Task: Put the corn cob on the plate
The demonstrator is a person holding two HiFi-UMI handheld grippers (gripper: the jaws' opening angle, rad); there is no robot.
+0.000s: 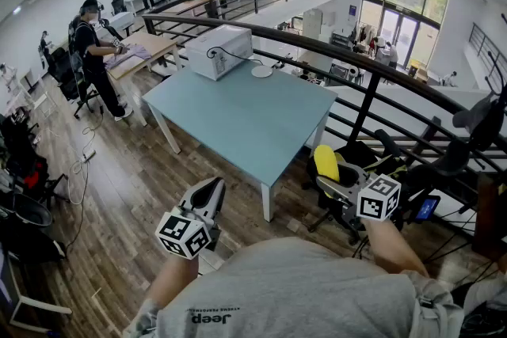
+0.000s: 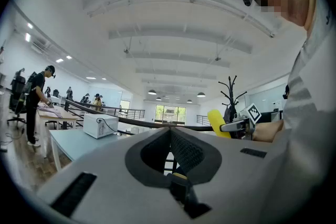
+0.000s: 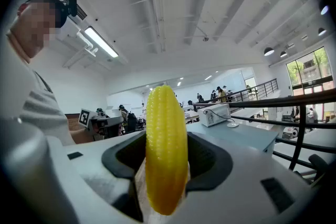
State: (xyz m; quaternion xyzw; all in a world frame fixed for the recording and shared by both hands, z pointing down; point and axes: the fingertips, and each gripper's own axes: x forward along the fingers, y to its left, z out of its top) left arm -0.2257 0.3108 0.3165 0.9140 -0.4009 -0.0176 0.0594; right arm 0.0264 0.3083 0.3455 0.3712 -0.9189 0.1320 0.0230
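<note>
right gripper (image 3: 166, 136): jaws were clamped on the corn cob (image 1: 325, 161), pads pressing both sides of it, cob upright with its tip well above the jaws and its lower end down in the throat

left gripper (image 2: 169, 132): jaws were closed tip to tip, nothing between them, only the railing (image 1: 372, 87) showed through the gap behind the tips

both were held in front of the person's chest, roughly level, well apart from each other. left one was over the wooden floor (image 1: 135, 194) near the table's closest corner, right one was off the table's right side, above a black office chair (image 1: 444, 162)

table (image 1: 238, 127): pale blue top, white legs. At its far end sat a white box appliance (image 1: 219, 51) with a black cable running off it, and the plate (image 1: 262, 71) just beside that box on its right

plate: small, white, round, flat on the tabletop. Couldn't make out anything on it at that size. cob was not on it yet, it was in the right gripper and well apart from the plate, with most of the table between them

further out: black railing curved behind the table, a person (image 1: 95, 51) stood at a wooden table (image 1: 146, 47) on the left, more people at the back, big windows far right
</note>
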